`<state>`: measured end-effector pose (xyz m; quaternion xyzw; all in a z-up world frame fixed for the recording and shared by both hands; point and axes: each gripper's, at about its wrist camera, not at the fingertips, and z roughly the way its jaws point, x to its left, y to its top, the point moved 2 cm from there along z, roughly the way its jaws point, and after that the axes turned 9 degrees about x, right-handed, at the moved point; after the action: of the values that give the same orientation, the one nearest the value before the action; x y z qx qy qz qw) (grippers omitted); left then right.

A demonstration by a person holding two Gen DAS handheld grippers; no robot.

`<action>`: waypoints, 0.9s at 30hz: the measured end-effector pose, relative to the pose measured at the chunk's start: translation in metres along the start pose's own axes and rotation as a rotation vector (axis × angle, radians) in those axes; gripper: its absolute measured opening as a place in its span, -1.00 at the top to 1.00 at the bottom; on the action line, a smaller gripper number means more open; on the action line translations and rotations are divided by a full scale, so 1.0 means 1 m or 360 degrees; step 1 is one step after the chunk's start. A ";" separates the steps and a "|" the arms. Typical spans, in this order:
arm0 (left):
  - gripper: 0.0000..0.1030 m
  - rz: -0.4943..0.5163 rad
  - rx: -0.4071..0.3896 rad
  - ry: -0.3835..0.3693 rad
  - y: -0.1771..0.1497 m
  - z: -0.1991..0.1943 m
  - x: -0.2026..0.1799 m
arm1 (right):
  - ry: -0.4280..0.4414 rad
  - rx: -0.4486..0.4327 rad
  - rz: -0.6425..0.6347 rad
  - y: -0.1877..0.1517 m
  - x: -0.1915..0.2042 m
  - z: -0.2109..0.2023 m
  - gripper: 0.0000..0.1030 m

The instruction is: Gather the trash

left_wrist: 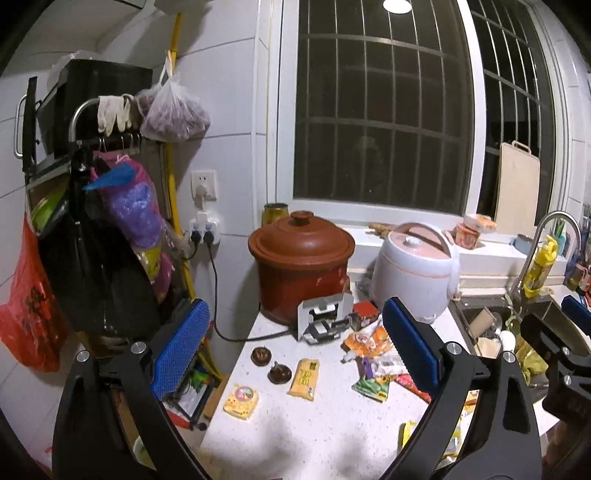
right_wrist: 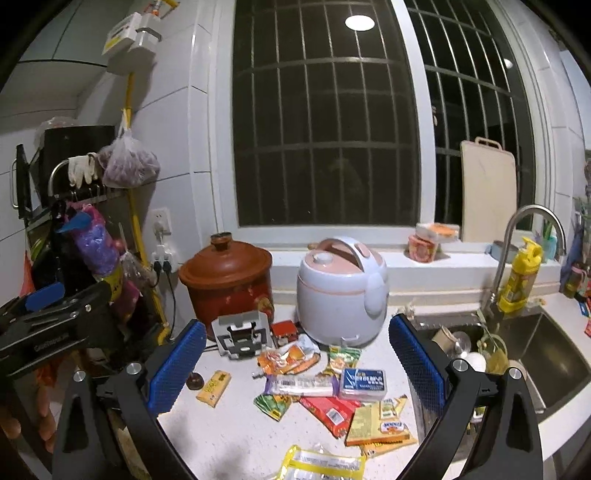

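Kitchen table [right_wrist: 236, 435] strewn with snack wrappers [right_wrist: 332, 391] | our left hand-held gripper [left_wrist: 295, 354] and right hand-held gripper [right_wrist: 295, 365] gape empty, poised to collect.

Wrappers [right_wrist: 325, 384] on counter [right_wrist: 236, 439] before cooker [right_wrist: 341, 291]; pot [right_wrist: 229, 280] left; sink [right_wrist: 546, 354] right.

White tiled walls [left_wrist: 229, 92]; a large barred window [right_wrist: 325, 122] dark with night, a round ceiling light [right_wrist: 359, 22] reflected in the glass; white sill [right_wrist: 443, 258] below it, a pale cutting board [right_wrist: 487, 192] leaning upright against the pane; speckled white countertop [left_wrist: 295, 424]; steel sink [right_wrist: 546, 350] at right under a curved faucet [right_wrist: 532, 236]; wall socket [left_wrist: 203, 183] left of the window, a yellow pipe [left_wrist: 173, 110] running up the corner.
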<state>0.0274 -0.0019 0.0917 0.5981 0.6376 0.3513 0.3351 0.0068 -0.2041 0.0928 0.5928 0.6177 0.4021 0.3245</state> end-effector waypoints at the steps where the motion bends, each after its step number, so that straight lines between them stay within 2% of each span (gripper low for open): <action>1: -0.79 0.0001 0.0015 -0.0001 -0.002 0.001 0.000 | -0.0003 0.0014 0.0007 -0.001 -0.001 0.001 -0.90; 12: -0.79 0.0014 0.0061 0.0031 -0.010 0.004 0.000 | -0.0008 0.0037 -0.0018 -0.006 0.003 0.002 -0.90; 27: -0.79 0.0023 0.0064 0.0043 -0.013 0.003 -0.001 | -0.0008 0.0051 -0.0031 -0.011 0.005 0.001 -0.90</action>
<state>0.0232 -0.0037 0.0792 0.6045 0.6447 0.3487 0.3119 0.0017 -0.1988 0.0829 0.5927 0.6291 0.3876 0.3205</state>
